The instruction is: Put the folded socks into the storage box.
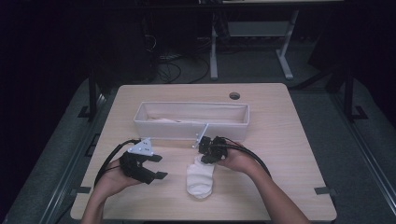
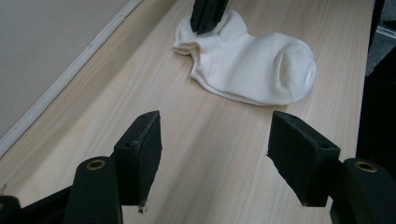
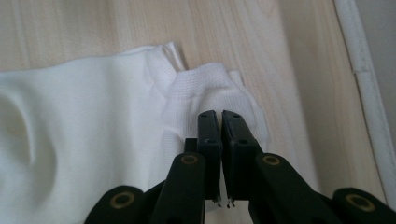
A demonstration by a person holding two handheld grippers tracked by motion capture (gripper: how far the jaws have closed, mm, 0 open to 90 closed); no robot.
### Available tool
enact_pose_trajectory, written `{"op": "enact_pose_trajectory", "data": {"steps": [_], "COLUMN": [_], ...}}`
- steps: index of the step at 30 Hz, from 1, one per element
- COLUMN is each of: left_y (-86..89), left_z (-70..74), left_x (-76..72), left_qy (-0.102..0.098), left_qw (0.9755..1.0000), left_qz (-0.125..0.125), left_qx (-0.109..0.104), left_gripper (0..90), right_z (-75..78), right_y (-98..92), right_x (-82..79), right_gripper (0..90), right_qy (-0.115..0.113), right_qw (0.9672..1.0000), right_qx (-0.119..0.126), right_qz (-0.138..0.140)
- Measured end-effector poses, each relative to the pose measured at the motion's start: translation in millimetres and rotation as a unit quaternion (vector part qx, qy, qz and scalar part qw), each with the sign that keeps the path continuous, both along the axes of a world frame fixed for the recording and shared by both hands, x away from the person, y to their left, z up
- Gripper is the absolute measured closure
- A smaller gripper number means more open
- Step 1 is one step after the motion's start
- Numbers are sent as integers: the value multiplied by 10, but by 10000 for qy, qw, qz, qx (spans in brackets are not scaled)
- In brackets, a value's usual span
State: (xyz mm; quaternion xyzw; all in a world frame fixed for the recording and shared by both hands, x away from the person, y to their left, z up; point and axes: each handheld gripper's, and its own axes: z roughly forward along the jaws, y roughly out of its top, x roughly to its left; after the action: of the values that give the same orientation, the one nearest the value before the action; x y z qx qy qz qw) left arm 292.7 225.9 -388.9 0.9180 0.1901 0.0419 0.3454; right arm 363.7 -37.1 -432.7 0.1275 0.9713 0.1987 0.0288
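Left tongs gape over pale wooden table; right tongs pinch white sock.

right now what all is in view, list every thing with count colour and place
sock: 1, white, flat on the table near its front edge, cuff end toward the bin
bin: 1, white, long and open-topped, mid-table behind the sock, something pale inside
table: 1, light wood, with a round hole near its far edge
left gripper: 1, black, jaws open and empty, left of the sock
right gripper: 1, black, jaws shut on the sock's cuff
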Motion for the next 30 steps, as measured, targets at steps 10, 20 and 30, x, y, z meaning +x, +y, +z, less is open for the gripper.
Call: {"op": "enact_pose_trajectory", "data": {"steps": [10, 20, 30], "left_y": [1, -19, 1], "left_z": [12, -8, 14], "left_x": [-11, 2, -10], "left_qy": [-15, 20, -23], "left_qw": [10000, 10000, 10000], "left_qz": [23, -23, 29], "left_qx": [-5, 39, -1], "left_gripper": [349, 349, 349], "right_z": [94, -42, 190], "right_y": [-145, -176, -140], "right_x": [-176, -160, -466], "right_gripper": [859, 843, 844], "right_qy": [47, 164, 106], "right_qw": [9999, 9998, 9987], "right_qx": [118, 112, 402], "right_qz": [32, -72, 279]}}
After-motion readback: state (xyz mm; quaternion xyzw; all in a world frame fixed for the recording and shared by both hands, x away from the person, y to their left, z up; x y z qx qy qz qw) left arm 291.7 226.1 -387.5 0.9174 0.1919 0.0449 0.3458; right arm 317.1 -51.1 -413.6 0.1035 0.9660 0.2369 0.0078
